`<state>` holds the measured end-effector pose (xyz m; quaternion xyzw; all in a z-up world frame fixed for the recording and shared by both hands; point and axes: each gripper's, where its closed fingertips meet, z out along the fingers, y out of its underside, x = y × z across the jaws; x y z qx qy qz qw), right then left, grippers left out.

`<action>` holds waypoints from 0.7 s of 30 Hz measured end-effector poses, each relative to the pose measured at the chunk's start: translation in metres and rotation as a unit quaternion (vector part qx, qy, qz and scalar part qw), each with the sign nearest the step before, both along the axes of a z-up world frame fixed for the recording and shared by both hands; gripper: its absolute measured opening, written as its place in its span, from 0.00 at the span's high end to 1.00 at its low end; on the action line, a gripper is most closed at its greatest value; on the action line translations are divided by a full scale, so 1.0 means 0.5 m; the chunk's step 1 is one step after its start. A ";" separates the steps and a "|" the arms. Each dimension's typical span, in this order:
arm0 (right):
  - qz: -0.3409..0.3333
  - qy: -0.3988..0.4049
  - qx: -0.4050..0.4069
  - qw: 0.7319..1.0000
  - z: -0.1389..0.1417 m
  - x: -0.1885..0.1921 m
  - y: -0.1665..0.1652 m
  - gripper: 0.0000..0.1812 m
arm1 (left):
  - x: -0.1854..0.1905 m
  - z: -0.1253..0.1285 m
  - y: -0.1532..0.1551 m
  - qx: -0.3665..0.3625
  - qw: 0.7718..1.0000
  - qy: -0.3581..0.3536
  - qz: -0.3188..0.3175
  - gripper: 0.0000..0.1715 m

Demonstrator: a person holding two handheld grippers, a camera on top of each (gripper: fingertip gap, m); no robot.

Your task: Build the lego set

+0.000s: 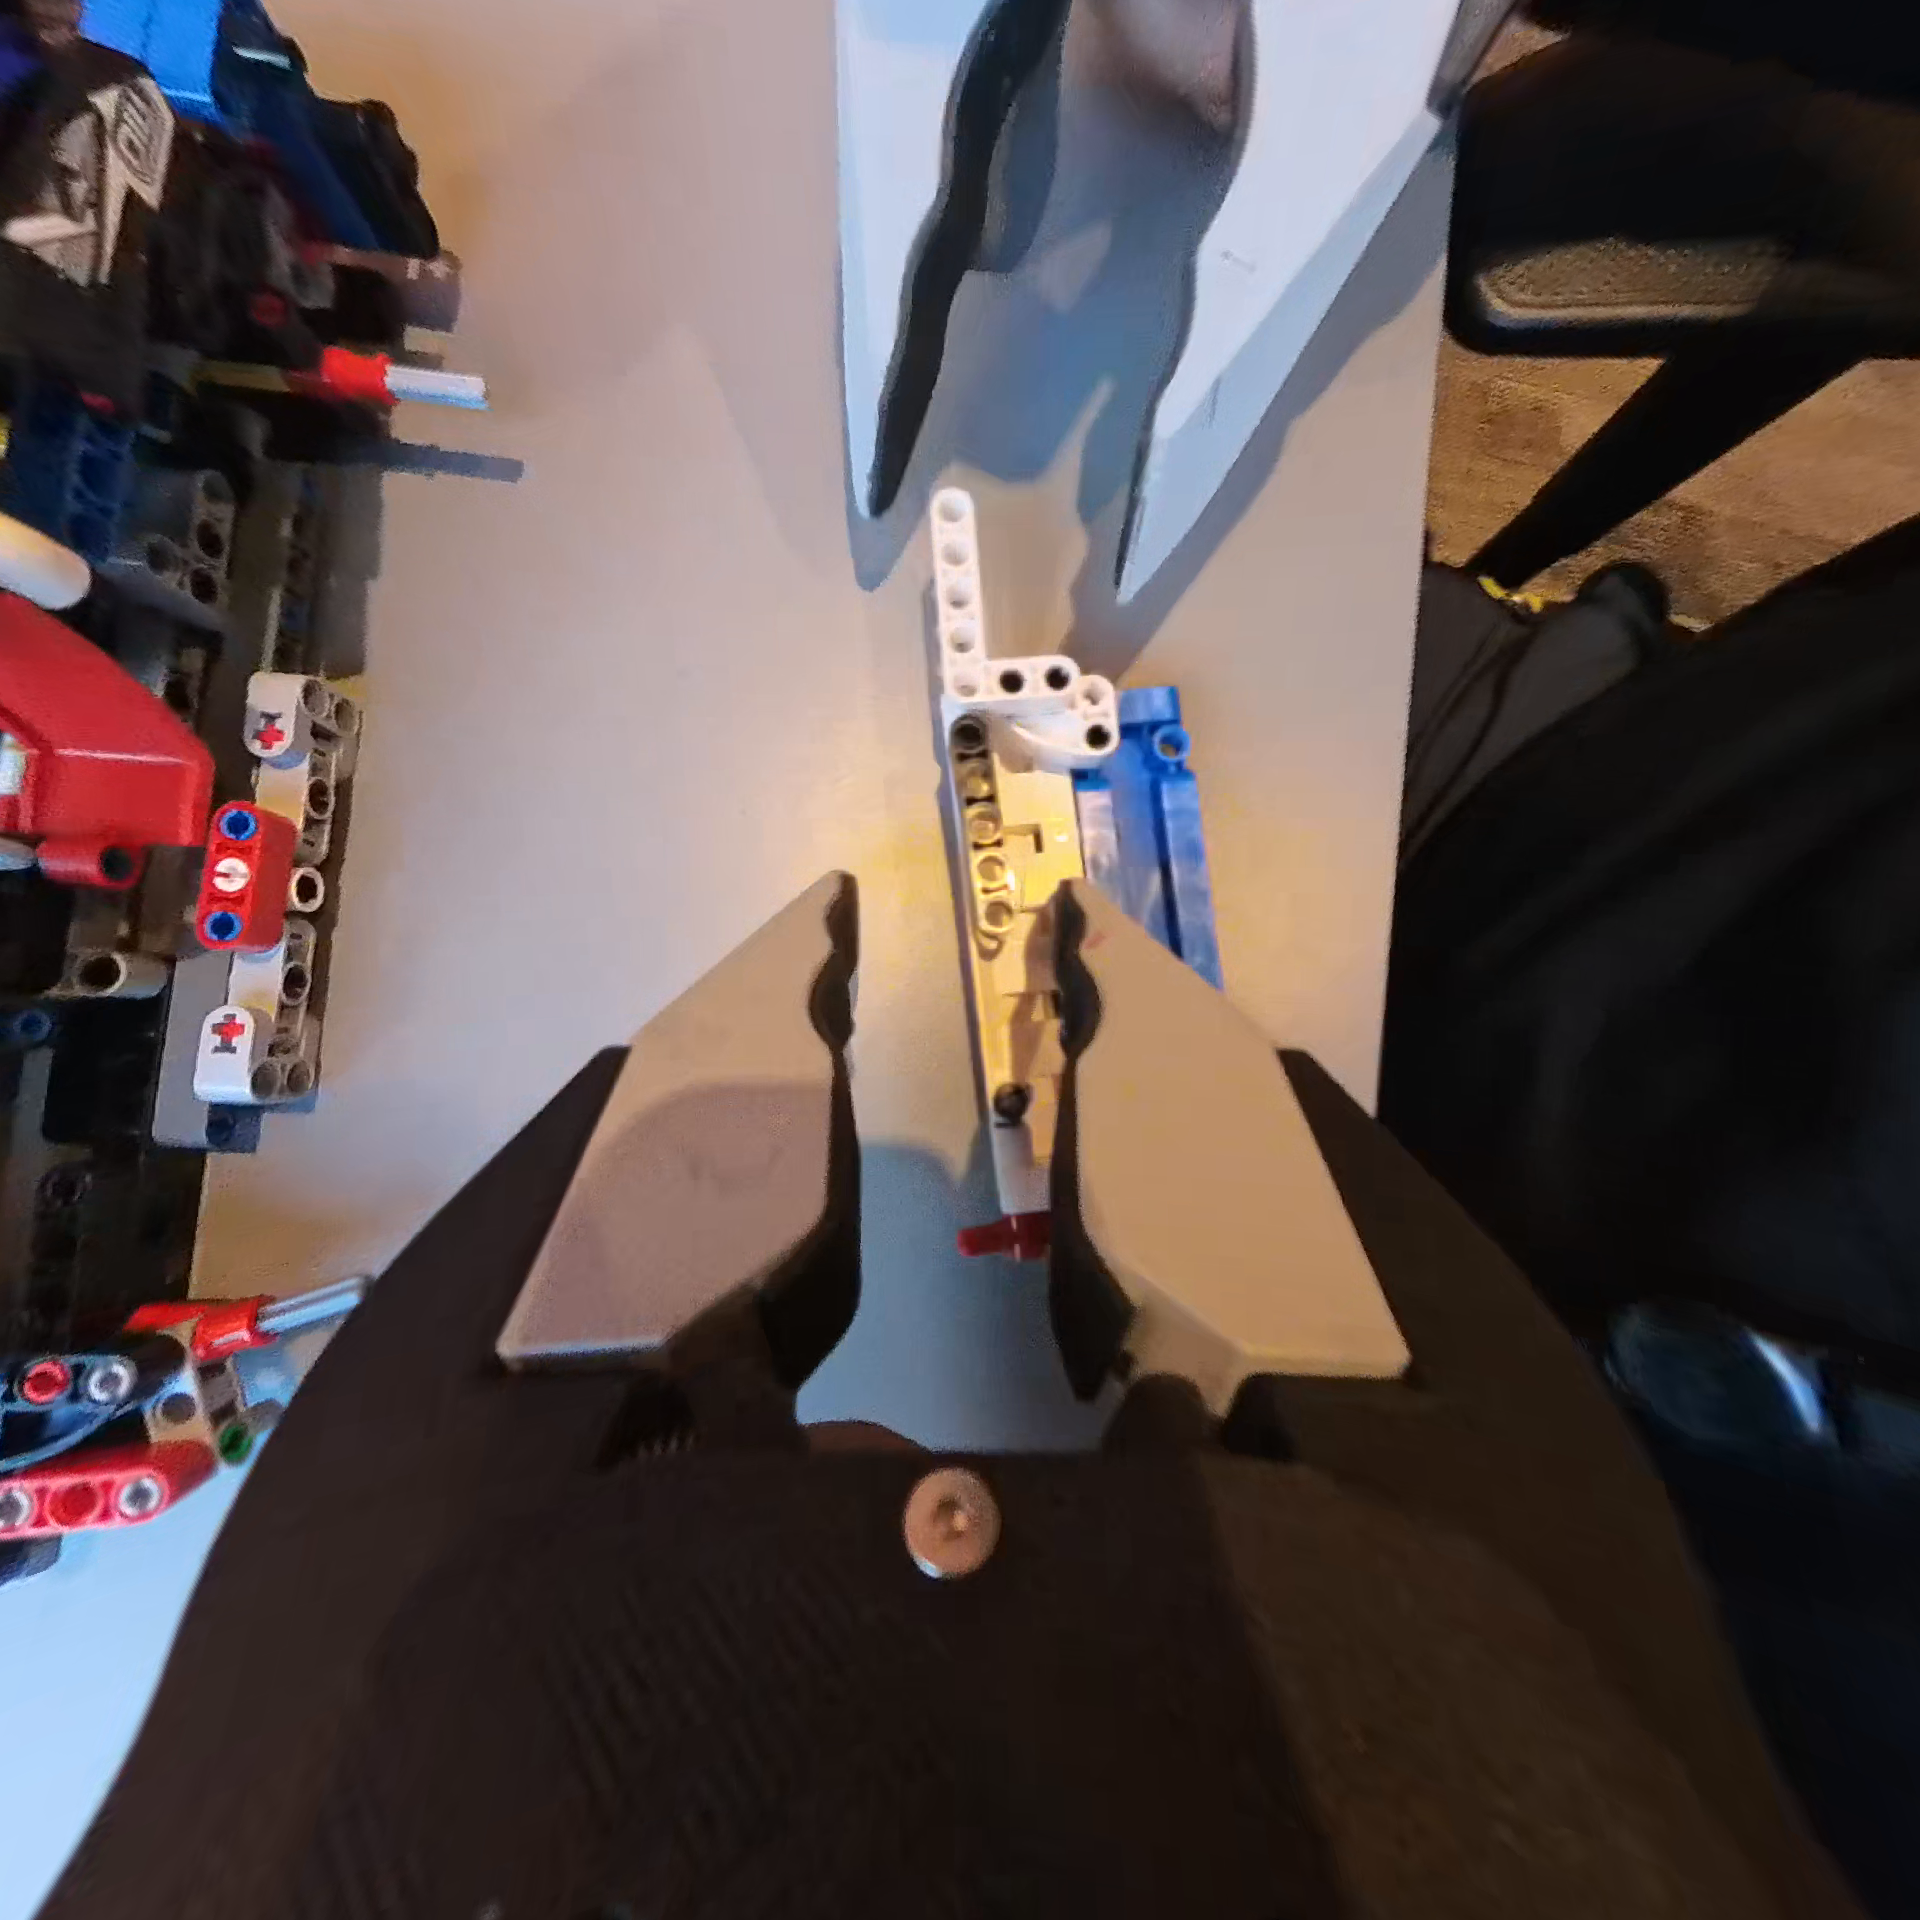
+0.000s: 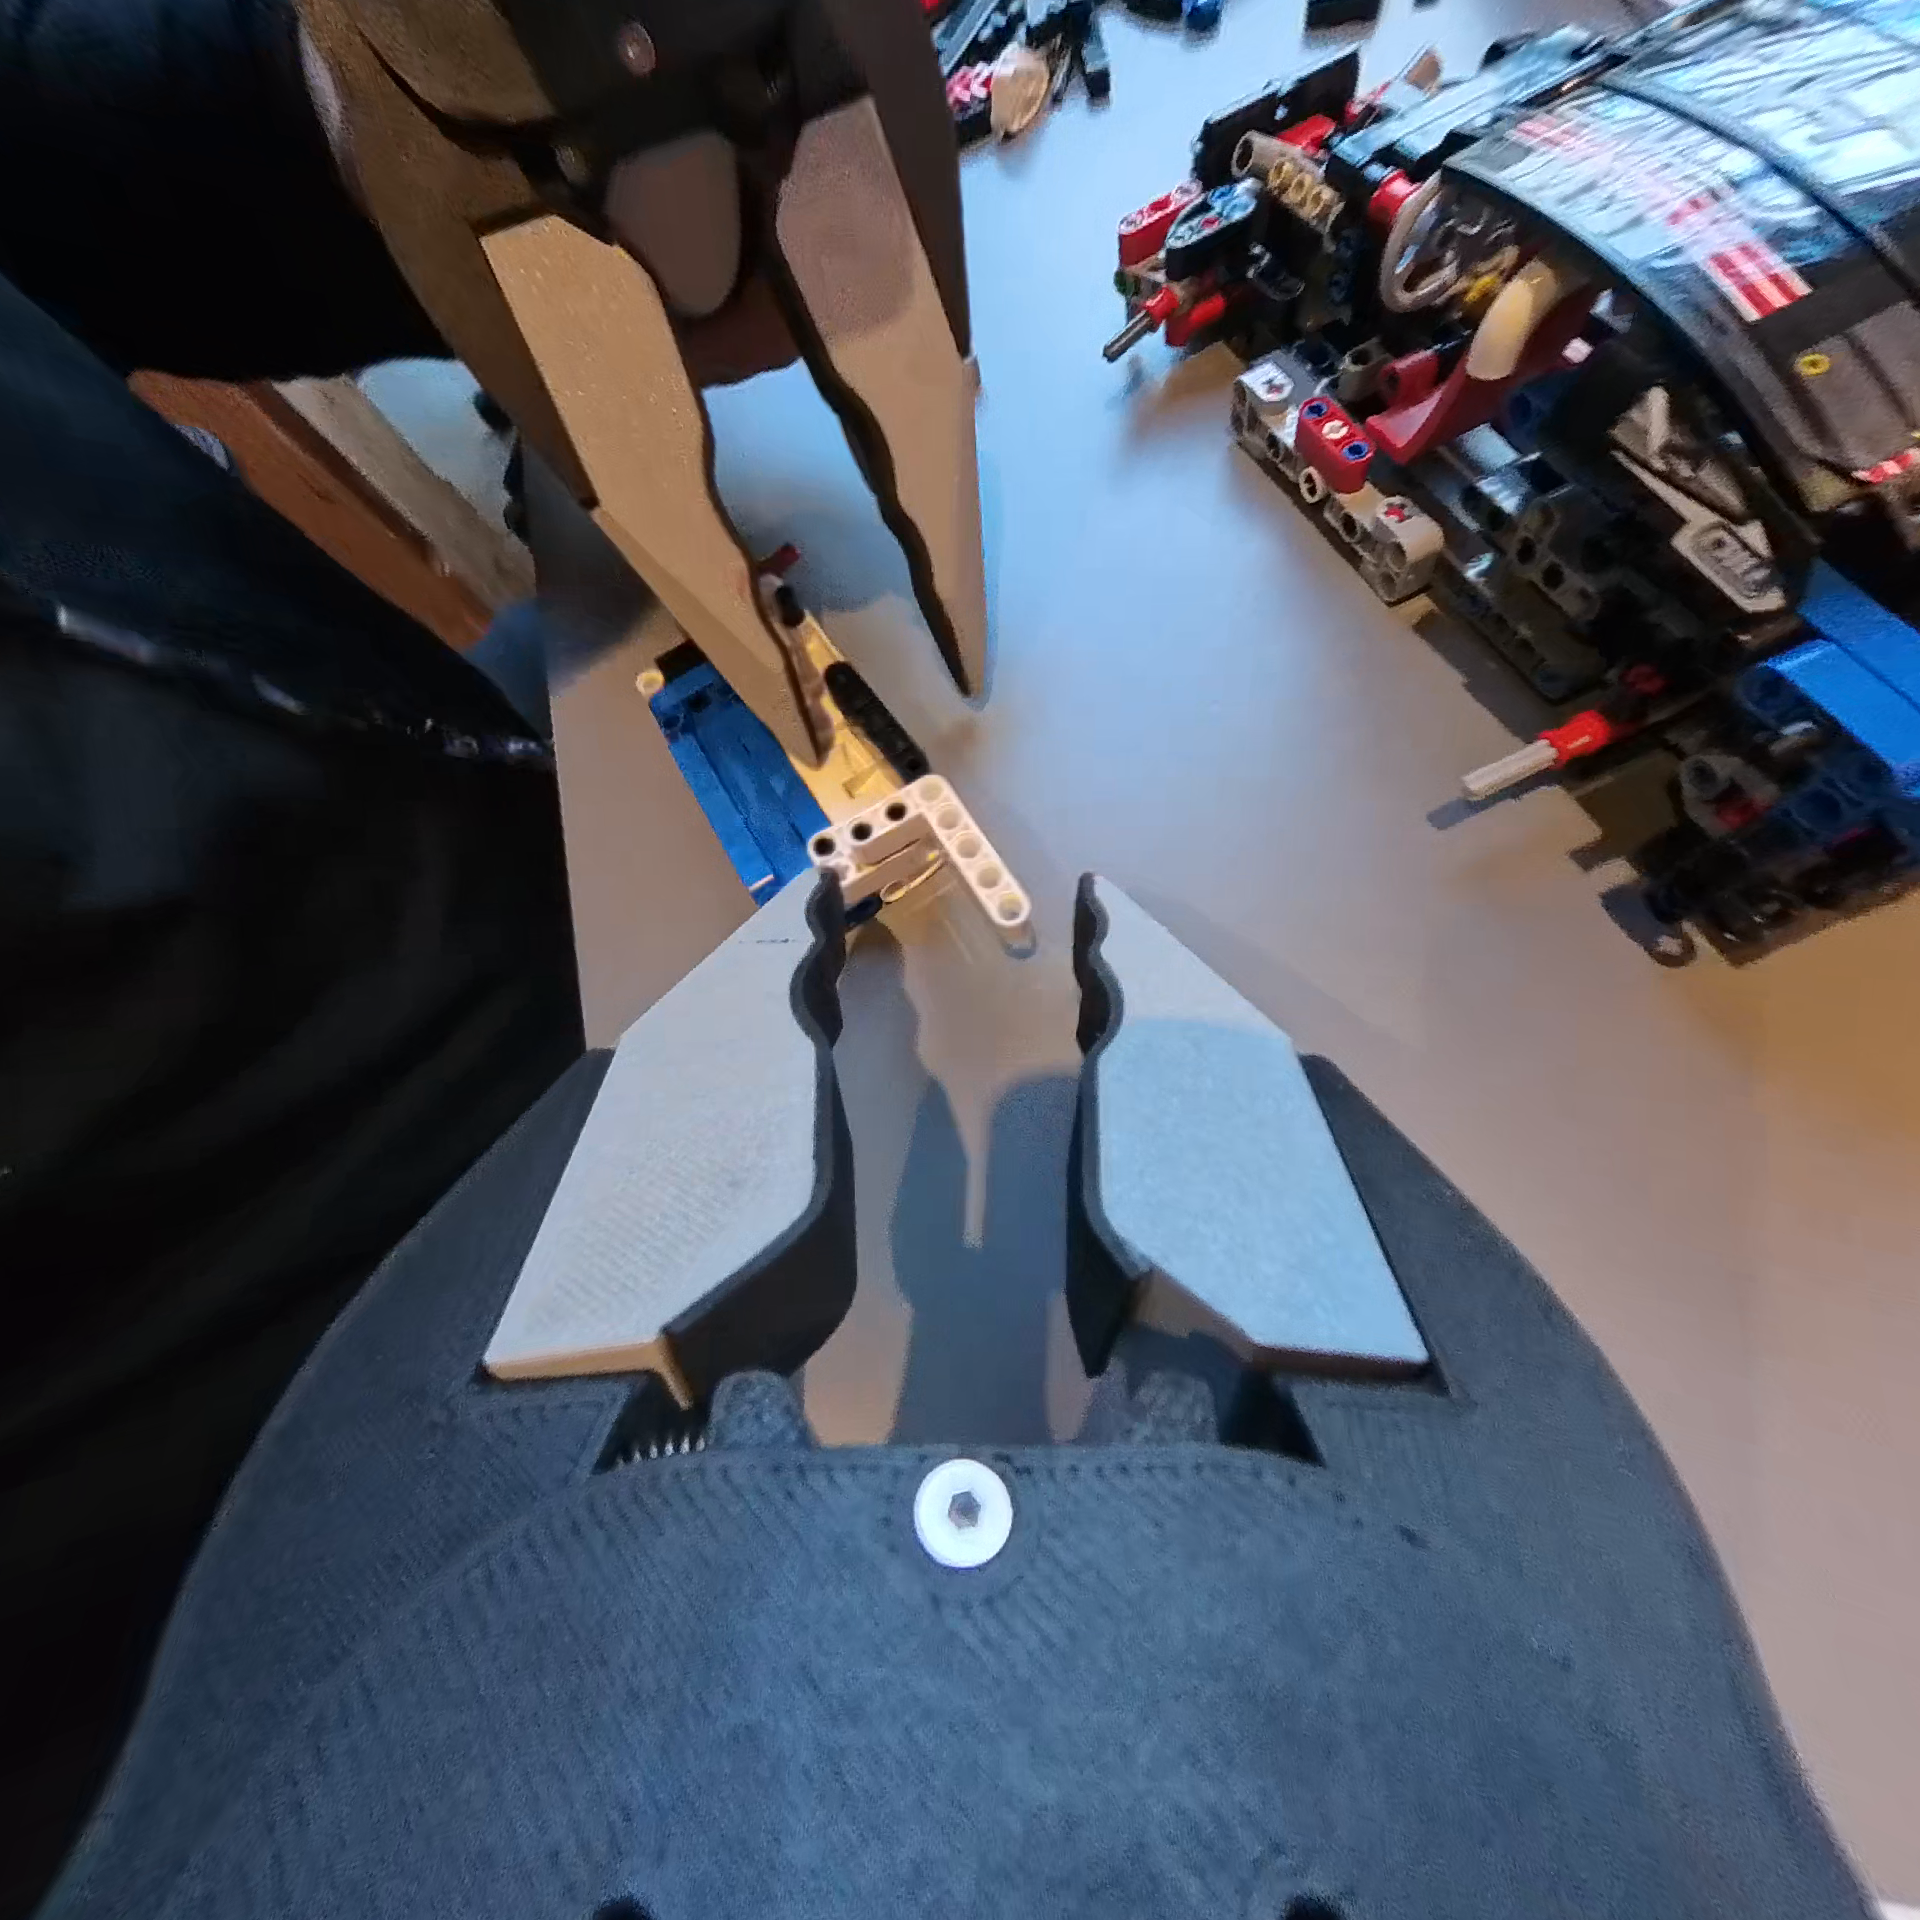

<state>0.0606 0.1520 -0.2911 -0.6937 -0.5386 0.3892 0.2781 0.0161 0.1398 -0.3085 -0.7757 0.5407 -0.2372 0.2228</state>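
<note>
A small sub-assembly (image 1: 1003,831) lies on the pale table: a long white beam with a white L-shaped beam (image 1: 956,582) at its far end, a blue panel (image 1: 1174,831) beside it and a red pin (image 1: 1003,1236) at its near end. My left gripper (image 1: 958,904) is open over it, the right finger touching its side. My right gripper (image 2: 956,894) is open and empty, its tips just short of the L-shaped beam (image 2: 966,842). Each gripper shows in the other's view: the right one (image 1: 1003,540) and the left one (image 2: 894,717).
A large, partly built black, red and blue car model (image 2: 1558,468) stands on the table, at the left in the left wrist view (image 1: 156,727). The table's edge (image 1: 1403,831) runs close beside the blue panel, with a person's dark clothing (image 1: 1662,935) beyond it. About 6 cm separates my left fingertips from my right. My left gripper's tips are some 6 cm from the red pin (image 1: 1003,1236).
</note>
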 end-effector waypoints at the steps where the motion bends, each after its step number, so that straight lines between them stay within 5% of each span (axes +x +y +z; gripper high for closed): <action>1: -0.005 0.008 0.000 1.000 0.005 0.004 0.002 0.77 | 0.000 0.001 -0.001 -0.006 1.000 0.001 -0.002 0.83; 10: -0.023 0.081 -0.021 0.996 0.046 0.025 0.009 0.78 | 0.015 -0.003 -0.019 -0.040 0.998 0.020 -0.034 0.96; 15: -0.030 0.107 -0.010 0.994 0.062 0.039 0.012 0.75 | 0.016 0.016 0.008 0.023 0.999 0.012 -0.024 0.97; 18: -0.036 0.144 -0.004 0.989 0.084 0.048 0.014 0.71 | 0.030 0.088 0.025 0.105 0.991 -0.082 -0.016 0.98; 21: -0.015 0.248 -0.042 0.968 0.152 0.025 -0.007 0.68 | 0.043 0.203 0.010 0.185 0.949 -0.253 -0.033 0.97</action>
